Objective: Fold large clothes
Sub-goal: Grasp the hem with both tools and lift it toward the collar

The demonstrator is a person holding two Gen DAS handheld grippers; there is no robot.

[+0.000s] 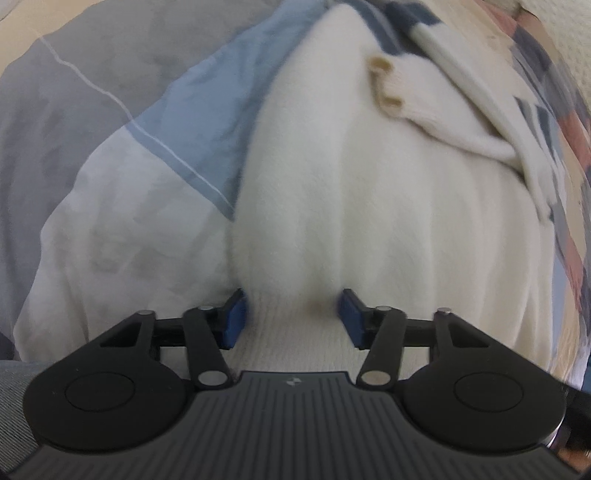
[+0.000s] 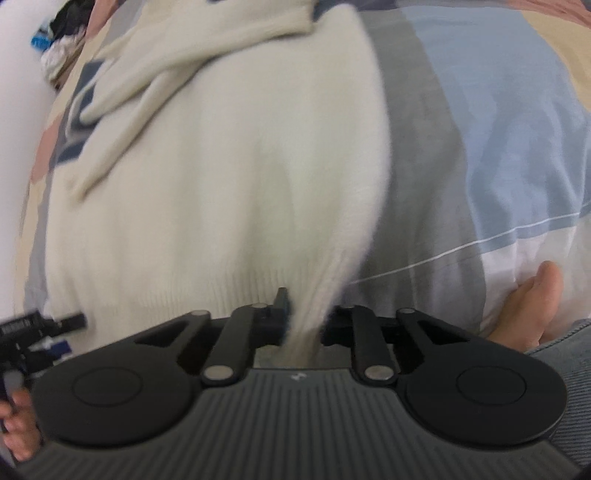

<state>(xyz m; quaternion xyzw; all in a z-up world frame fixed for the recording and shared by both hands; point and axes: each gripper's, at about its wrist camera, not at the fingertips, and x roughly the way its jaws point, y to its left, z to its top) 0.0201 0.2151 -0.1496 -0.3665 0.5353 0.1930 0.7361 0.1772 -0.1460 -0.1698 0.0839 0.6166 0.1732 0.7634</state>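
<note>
A cream knitted sweater (image 1: 351,206) lies on a bed, its sleeves folded over the body at the far end (image 1: 436,110). My left gripper (image 1: 291,317) stands open, its blue pads either side of the ribbed hem near the sweater's left corner. In the right wrist view the sweater (image 2: 229,177) fills the middle. My right gripper (image 2: 303,321) is shut on the sweater's hem at its right corner, with a bunch of knit pinched between the jaws. The left gripper (image 2: 40,332) shows at the far left of that view.
The bed cover (image 1: 110,122) has grey, blue, white and beige patches (image 2: 498,147). A bare foot (image 2: 532,306) and a denim leg (image 2: 576,362) rest on the bed at the right. Dark clutter (image 2: 62,33) lies at the far left.
</note>
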